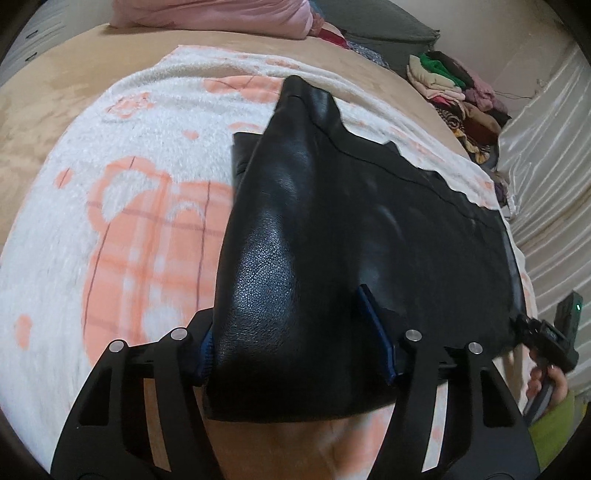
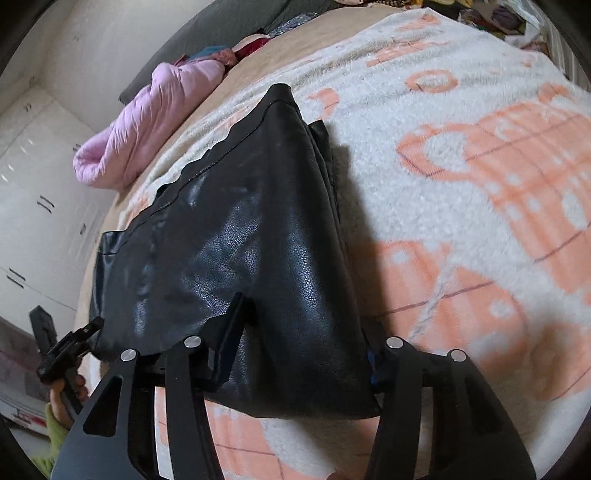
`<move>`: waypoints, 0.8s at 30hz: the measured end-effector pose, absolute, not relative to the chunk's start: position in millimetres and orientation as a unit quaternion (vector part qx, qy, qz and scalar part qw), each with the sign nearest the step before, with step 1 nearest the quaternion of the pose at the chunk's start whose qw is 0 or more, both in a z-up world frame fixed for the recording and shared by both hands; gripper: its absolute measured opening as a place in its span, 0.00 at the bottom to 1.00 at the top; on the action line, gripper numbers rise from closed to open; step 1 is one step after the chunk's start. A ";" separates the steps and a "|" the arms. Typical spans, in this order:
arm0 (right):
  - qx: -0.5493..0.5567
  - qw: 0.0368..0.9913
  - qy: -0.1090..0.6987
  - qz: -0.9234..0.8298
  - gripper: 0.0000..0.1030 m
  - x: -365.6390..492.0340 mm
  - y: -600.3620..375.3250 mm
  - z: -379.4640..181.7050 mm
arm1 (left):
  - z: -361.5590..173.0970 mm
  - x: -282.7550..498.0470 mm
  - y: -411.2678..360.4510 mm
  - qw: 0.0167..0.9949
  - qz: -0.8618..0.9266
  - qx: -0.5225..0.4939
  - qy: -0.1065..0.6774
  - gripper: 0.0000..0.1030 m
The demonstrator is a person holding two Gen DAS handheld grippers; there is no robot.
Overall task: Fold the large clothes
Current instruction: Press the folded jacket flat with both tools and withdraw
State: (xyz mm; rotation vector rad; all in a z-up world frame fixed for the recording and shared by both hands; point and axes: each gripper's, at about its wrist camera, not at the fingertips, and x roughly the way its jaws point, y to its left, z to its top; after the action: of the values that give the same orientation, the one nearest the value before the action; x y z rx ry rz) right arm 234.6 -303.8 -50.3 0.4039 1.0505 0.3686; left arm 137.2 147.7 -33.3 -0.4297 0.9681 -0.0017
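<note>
A black leather garment (image 1: 332, 229) is stretched between my two grippers above a white blanket with orange print (image 1: 122, 206). My left gripper (image 1: 295, 347) has its fingers on either side of one corner of the garment and holds it up. My right gripper (image 2: 299, 343) holds the other corner of the garment (image 2: 240, 236) the same way. The far edge of the garment rests on the blanket (image 2: 480, 184). Each gripper shows in the other's view, the right gripper (image 1: 550, 339) at the right edge and the left gripper (image 2: 66, 354) at the left edge.
A pink quilt (image 1: 218, 14) lies at the head of the bed, also in the right wrist view (image 2: 147, 122). A pile of folded clothes (image 1: 458, 92) sits at the far right. White cupboards (image 2: 33, 206) stand beside the bed. A shiny curtain (image 1: 546, 166) hangs at the right.
</note>
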 end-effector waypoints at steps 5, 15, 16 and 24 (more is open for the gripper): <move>0.149 0.845 0.491 0.150 0.53 222.9 -298.6 -40.5 | -31.4 129.4 148.5 0.864 -0.009 -0.194 0.464 0.56; 0.030 0.921 0.354 0.161 0.77 172.3 -221.6 27.1 | -13.9 127.7 142.0 0.879 0.003 -0.162 0.448 0.70; 0.027 0.915 0.358 0.183 0.69 171.5 -212.2 27.2 | -12.7 128.1 141.1 0.880 0.003 -0.159 0.447 0.73; -0.004 0.876 0.401 0.267 0.29 175.0 -121.9 13.4 | -7.8 133.9 151.5 0.883 0.010 -0.163 0.440 0.79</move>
State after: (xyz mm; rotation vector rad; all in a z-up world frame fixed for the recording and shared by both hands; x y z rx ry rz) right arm 175.0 -121.9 13.4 -0.0080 0.8376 0.5573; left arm 133.9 151.5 -7.8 -0.3404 0.9160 0.0202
